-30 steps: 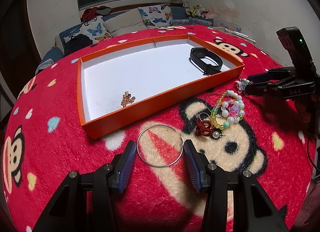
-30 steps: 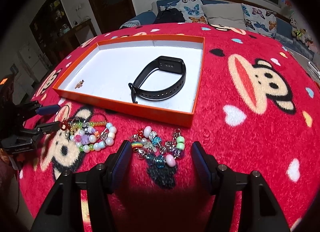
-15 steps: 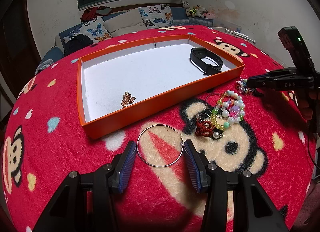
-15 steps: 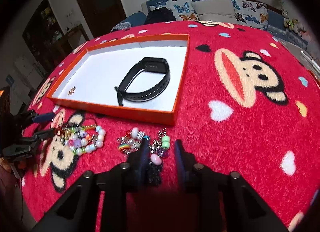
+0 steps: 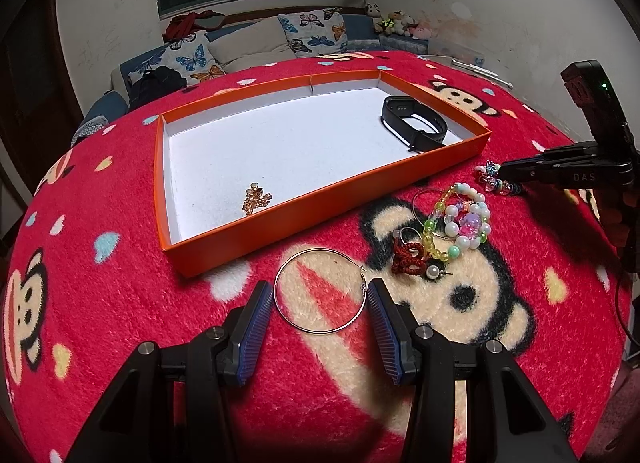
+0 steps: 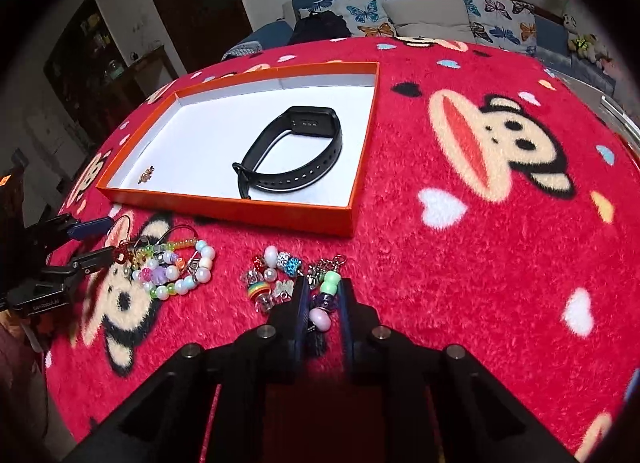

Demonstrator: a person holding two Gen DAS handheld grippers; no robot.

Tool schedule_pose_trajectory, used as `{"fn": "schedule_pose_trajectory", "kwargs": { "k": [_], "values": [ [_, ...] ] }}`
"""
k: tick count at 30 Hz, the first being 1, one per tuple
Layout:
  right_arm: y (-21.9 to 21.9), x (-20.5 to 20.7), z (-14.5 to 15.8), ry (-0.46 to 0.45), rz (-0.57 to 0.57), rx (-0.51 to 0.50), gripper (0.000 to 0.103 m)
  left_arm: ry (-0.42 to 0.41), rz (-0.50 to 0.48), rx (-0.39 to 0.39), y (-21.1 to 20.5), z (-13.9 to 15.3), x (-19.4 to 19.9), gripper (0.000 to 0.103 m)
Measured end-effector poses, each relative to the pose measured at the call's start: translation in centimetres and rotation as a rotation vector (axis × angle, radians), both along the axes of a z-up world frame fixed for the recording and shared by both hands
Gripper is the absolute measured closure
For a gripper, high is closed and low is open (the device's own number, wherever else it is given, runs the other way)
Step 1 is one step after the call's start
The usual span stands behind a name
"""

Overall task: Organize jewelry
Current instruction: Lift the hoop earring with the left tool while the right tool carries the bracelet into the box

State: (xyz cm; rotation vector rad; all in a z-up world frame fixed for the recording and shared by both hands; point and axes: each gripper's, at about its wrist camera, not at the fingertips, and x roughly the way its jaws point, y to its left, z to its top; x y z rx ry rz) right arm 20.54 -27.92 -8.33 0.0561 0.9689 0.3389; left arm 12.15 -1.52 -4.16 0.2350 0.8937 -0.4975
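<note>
Now narrowed from wide apart: right gripper clamped on the charm bracelet lying on the monkey-print blanket. Left gripper spread around the hoop earring. Beyond, orange tray holding black smartband.

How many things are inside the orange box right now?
2. A black watch band lies at one end of the orange box, and a small gold trinket sits near the opposite end. Nothing else shows inside.

my right gripper hides part of the charm bracelet; the gold piece is too small to identify.
</note>
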Motion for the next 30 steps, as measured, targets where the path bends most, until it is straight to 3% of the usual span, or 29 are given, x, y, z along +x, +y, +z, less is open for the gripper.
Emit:
{"fn": "schedule_pose_trajectory", "kwargs": {
  "k": [7,13,23,30],
  "values": [
    [0.7,-1.2,1.0,-0.046,0.019,-0.026,0.088,-0.007,0.015,-0.014,0.0,0.3,0.0,0.051],
    [1.1,-2.1,4.0,-0.131,0.040,-0.010,0.088,-0.025,0.025,-0.037,0.3,1.4,-0.6,0.052],
    [2.0,-1.8,8.7,-0.245,0.091,-0.001,0.088,-0.074,0.033,-0.096,0.5,5.0,-1.3,0.051],
    [2.2,0.0,10.7,-0.288,0.100,0.004,0.088,-0.115,0.029,-0.113,-0.1,7.4,0.3,0.051]
  ]
}}
